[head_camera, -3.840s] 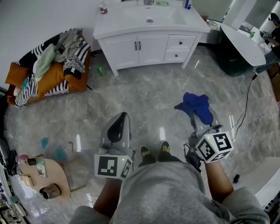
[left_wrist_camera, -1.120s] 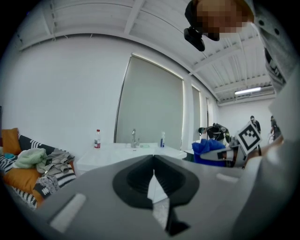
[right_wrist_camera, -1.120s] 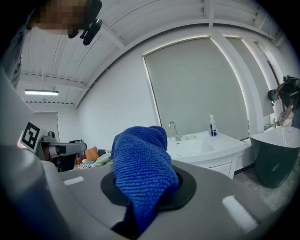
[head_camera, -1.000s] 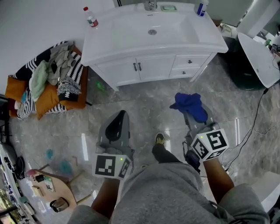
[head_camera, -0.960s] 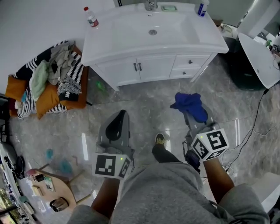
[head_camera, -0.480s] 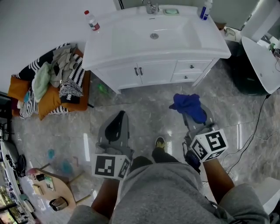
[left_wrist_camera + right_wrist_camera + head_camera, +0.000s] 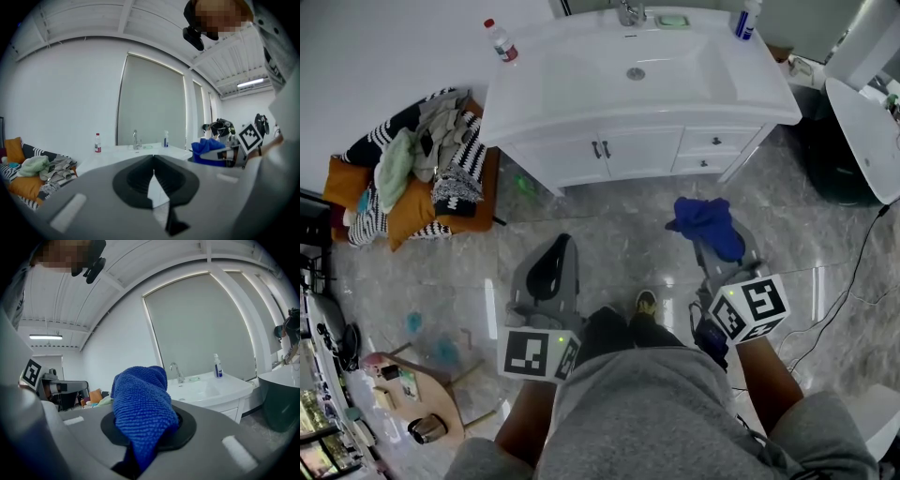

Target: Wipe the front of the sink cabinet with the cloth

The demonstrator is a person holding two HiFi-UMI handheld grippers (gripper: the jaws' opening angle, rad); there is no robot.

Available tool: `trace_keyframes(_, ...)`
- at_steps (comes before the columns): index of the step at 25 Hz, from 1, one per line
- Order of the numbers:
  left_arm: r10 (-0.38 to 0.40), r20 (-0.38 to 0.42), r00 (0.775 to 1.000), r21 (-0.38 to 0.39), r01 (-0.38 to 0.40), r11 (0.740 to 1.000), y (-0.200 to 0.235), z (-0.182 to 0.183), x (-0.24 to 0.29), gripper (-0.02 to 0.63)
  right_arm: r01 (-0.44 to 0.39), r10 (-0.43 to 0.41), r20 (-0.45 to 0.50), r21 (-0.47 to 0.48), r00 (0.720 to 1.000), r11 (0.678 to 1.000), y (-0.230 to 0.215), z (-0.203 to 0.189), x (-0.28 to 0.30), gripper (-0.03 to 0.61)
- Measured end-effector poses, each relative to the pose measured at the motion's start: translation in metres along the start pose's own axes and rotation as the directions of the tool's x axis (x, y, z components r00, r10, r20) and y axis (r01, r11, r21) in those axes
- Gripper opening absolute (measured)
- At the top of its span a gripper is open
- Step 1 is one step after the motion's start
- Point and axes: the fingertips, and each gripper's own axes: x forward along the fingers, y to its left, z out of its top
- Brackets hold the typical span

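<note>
Open marble floor is seen mid-frame before the sink cabinet, whose front is flanked by heaped clothes, upper left, and a dark bin, upper right.

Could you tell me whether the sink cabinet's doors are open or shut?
Shut: both doors lie flush in the sink cabinet, no gap showing.

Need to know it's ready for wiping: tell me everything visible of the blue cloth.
The blue cloth is deep blue, with a looped, microfibre-like weave, crumpled into a bunch. The right hand-held gripper is shut on it; folds spill up over the jaws. It hangs above the floor, apart from the sink cabinet.
</note>
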Motion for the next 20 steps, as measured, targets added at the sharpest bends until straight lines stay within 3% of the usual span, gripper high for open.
trace_keyframes(20, -0.081, 0.013, 0.997, -0.032, 0.082, 0.996, 0.028, -0.002, 0.024, 0.011, 0.059, -0.059, -0.015, -0.024, 0.998, 0.998, 0.014, 0.007, 0.027, 0.071)
